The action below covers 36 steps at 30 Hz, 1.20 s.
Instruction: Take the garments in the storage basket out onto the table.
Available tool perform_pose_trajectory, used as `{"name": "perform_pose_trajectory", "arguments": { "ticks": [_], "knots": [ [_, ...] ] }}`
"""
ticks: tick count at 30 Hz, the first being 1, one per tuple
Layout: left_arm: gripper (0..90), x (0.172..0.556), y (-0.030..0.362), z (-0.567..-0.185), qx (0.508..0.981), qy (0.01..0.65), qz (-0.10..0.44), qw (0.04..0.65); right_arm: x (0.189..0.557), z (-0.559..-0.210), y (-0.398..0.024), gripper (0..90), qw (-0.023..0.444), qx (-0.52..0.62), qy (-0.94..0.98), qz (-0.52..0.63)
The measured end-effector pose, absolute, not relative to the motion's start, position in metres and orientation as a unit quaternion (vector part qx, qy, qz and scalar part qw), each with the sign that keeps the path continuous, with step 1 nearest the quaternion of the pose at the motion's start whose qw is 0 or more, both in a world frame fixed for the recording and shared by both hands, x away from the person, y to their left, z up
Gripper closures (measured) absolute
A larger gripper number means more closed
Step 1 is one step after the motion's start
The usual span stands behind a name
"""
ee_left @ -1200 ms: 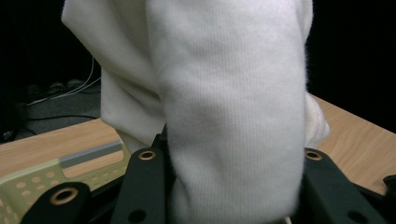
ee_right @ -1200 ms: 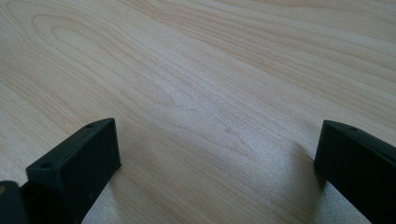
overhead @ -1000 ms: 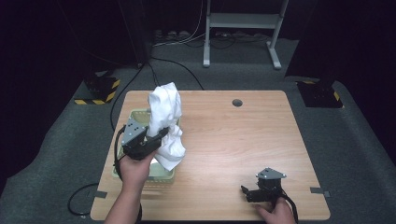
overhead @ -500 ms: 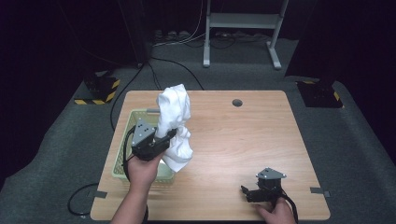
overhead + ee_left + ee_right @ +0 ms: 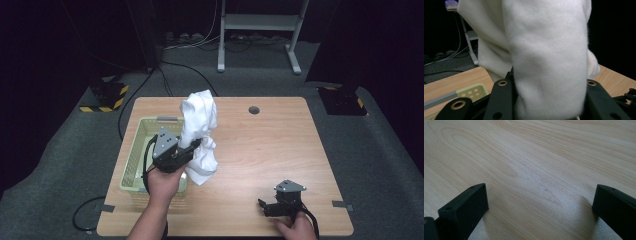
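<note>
The left gripper (image 5: 192, 146) is clamping a bunched white cloth (image 5: 200, 135), its jaws pressing in on the fabric from both sides; in the left gripper view the cloth (image 5: 544, 57) is standing thick between the two black jaws and rising well above them. Seen from the high view, the cloth is hanging partly lifted over the desk (image 5: 280, 150), just beside the right rim of a pale green basket (image 5: 137, 150), with its upper folds reaching toward the far edge of the desk and its lower end drooping close to the wood, though whether it is touching the surface cannot be told. The person's left hand (image 5: 162, 182) is gripping the gripper body from below, over the near right corner of the basket, and a black cable is looping from the gripper down over the basket. In the left gripper view a corner of the basket (image 5: 471, 93) is showing at the lower left. The right gripper (image 5: 267, 206) is sitting low at the near right part of the desk, well apart from the cloth, with the person's right hand (image 5: 295, 230) behind it. Its jaws are standing wide with nothing between them, and in the right gripper view bare wood grain of the desk (image 5: 536, 165) is lying between them.
</note>
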<state>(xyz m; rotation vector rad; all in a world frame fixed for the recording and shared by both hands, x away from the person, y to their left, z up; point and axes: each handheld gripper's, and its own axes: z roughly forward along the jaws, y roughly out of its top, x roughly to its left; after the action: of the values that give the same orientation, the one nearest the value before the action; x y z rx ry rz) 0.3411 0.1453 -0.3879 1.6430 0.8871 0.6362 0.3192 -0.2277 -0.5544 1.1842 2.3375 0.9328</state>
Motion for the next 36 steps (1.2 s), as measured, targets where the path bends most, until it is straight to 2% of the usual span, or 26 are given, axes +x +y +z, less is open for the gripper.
{"name": "perform_pose_trajectory", "arguments": {
  "ticks": [36],
  "knots": [
    [61.8, 0.347, 0.096, -0.399, 0.713, 0.351, 0.244, 0.556, 0.319, -0.554, -0.228, 0.0, 0.179, 0.419, 0.827, 0.33]
  ]
}}
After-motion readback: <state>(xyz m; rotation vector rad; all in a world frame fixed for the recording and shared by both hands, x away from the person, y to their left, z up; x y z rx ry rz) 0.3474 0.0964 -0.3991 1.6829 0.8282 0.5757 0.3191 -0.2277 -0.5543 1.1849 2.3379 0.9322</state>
